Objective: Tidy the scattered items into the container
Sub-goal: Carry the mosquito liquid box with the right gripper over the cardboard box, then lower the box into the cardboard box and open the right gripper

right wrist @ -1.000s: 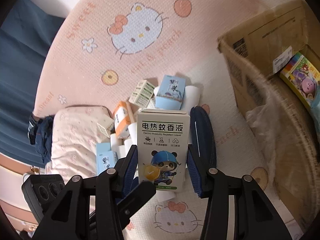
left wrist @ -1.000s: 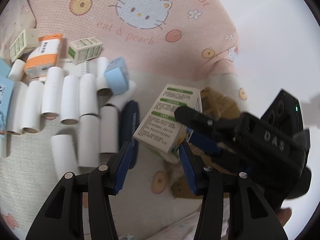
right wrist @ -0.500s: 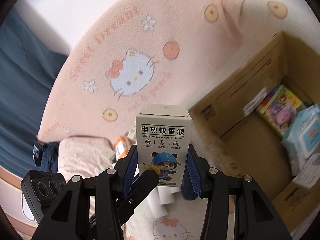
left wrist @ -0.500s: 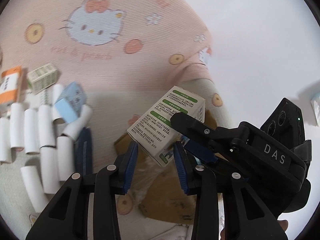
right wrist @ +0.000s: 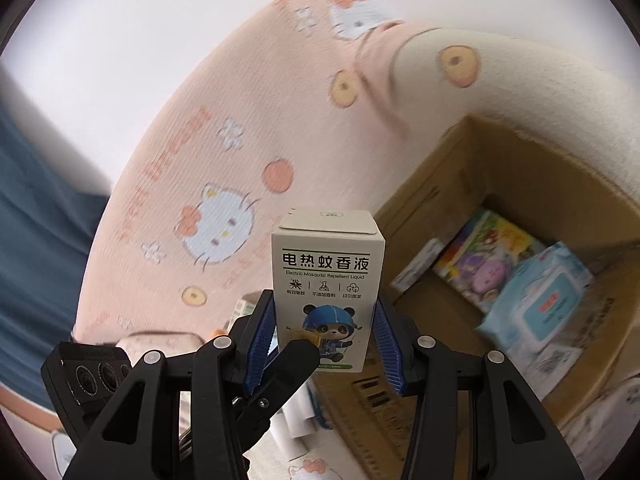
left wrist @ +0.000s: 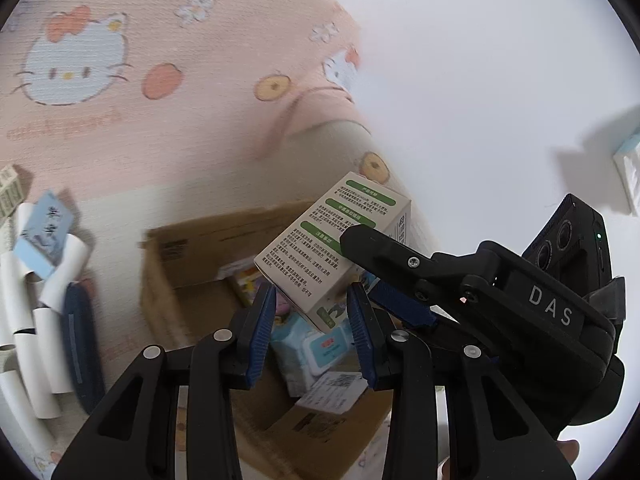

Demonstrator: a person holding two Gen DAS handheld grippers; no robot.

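A white and green mosquito-liquid box (right wrist: 328, 280) stands upright between the blue pads of my right gripper (right wrist: 326, 308), which is shut on its two sides. In the left wrist view the same box (left wrist: 332, 248) tilts, and its lower corner sits pinched between the pads of my left gripper (left wrist: 312, 300). One left finger (right wrist: 296, 364) crosses the box's front. Both grippers hold the box in the air over the open cardboard box (left wrist: 192, 236) (right wrist: 520, 168). Inside lie a wet-wipes pack (right wrist: 548, 308) and a colourful picture pack (right wrist: 488, 256).
On the left lie several white paper tubes (left wrist: 24, 320), a small light-blue box (left wrist: 44, 236) and a dark blue case (left wrist: 80, 340). Pink cartoon-cat bedding (left wrist: 120, 120) lies behind, against a white wall. A hand (left wrist: 568, 452) shows at the lower right.
Both grippers have risen with the mosquito-liquid box and carried it right, from over the scattered tubes to over the cardboard box. The left jaws have narrowed onto the box's corner.
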